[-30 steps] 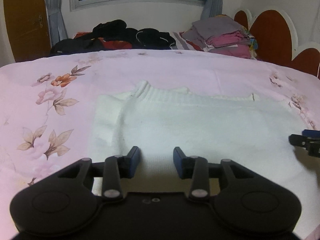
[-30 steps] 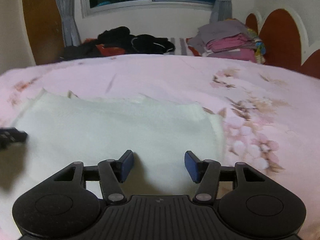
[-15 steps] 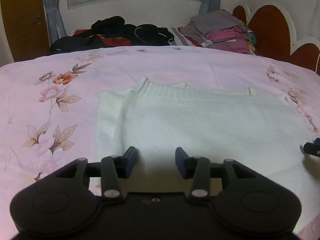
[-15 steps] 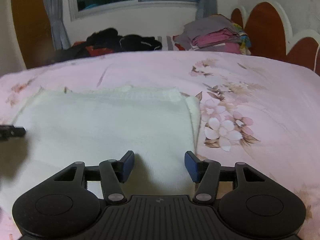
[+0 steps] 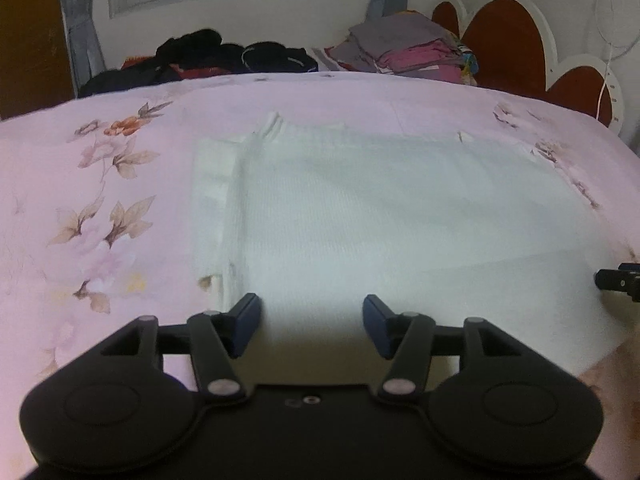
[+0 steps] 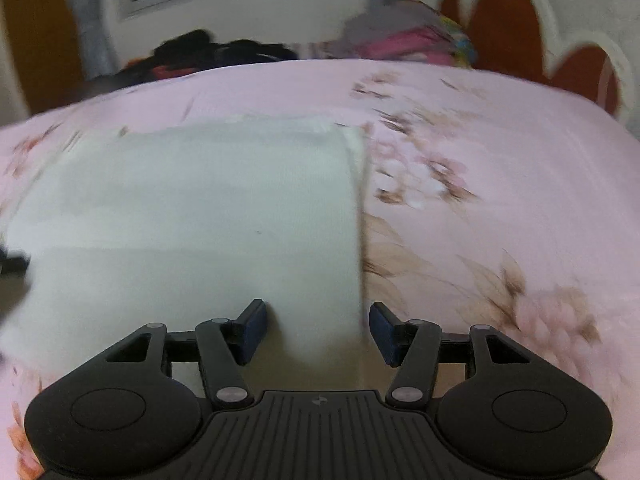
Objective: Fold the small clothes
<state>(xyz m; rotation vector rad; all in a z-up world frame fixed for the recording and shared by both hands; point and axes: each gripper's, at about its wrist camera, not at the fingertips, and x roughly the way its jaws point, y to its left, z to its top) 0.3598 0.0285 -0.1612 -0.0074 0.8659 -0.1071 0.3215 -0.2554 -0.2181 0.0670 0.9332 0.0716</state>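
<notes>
Left claw (image 5: 311, 327) spreading wider, nothing pinched, hanging over the near left corner of the white sweater (image 5: 380, 216) lying flat on the pink bedspread (image 5: 100, 208). Right claw (image 6: 318, 330) spread and empty, straddling its right edge. Looks like lining up a fold; next, pinch both near corners.

Ribbed knit sweater (image 5: 380, 216) (matt cloth).

1. No words, numbers, brands or labels can be read in either view.
2. The right gripper (image 6: 316, 330) body carries one small pale mark at its middle, too small to make out.
</notes>
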